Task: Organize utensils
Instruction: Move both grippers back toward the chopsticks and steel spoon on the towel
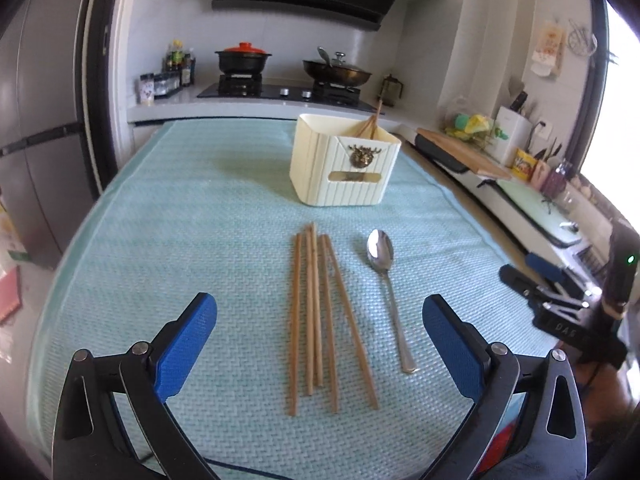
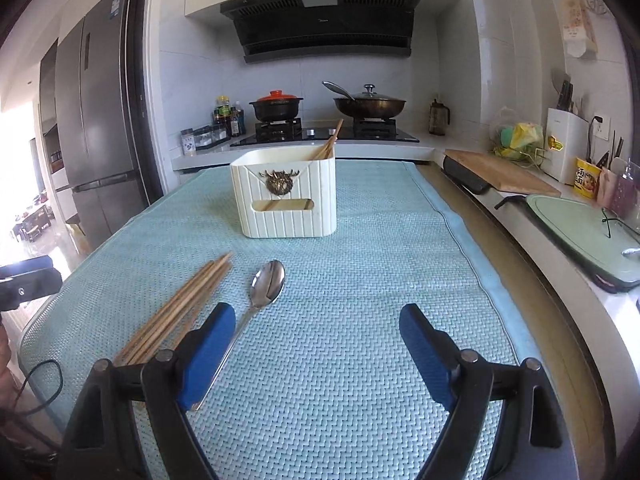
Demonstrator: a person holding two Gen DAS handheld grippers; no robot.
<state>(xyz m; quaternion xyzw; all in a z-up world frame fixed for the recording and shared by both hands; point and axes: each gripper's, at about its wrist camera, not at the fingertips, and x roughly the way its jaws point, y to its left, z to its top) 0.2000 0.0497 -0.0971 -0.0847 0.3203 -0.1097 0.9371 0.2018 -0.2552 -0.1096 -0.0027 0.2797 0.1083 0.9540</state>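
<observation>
Several wooden chopsticks [image 1: 320,316] lie side by side on the teal mat [image 1: 180,216], pointing away from me. A metal spoon [image 1: 386,280] lies just right of them. A cream utensil holder [image 1: 342,160] with a brass deer emblem stands behind them and holds a few chopsticks. My left gripper [image 1: 320,340] is open and empty, its blue pads either side of the chopsticks' near ends, above the mat. My right gripper [image 2: 316,344] is open and empty, to the right of the spoon [image 2: 266,284] and chopsticks [image 2: 176,312]; the holder [image 2: 286,192] stands beyond it.
A counter runs along the right with a wooden cutting board [image 2: 500,172], a green tray [image 2: 576,232] and a knife block [image 2: 566,148]. A stove with a red-lidded pot [image 2: 276,106] and a wok [image 2: 370,106] is at the back. A fridge [image 2: 96,120] stands left.
</observation>
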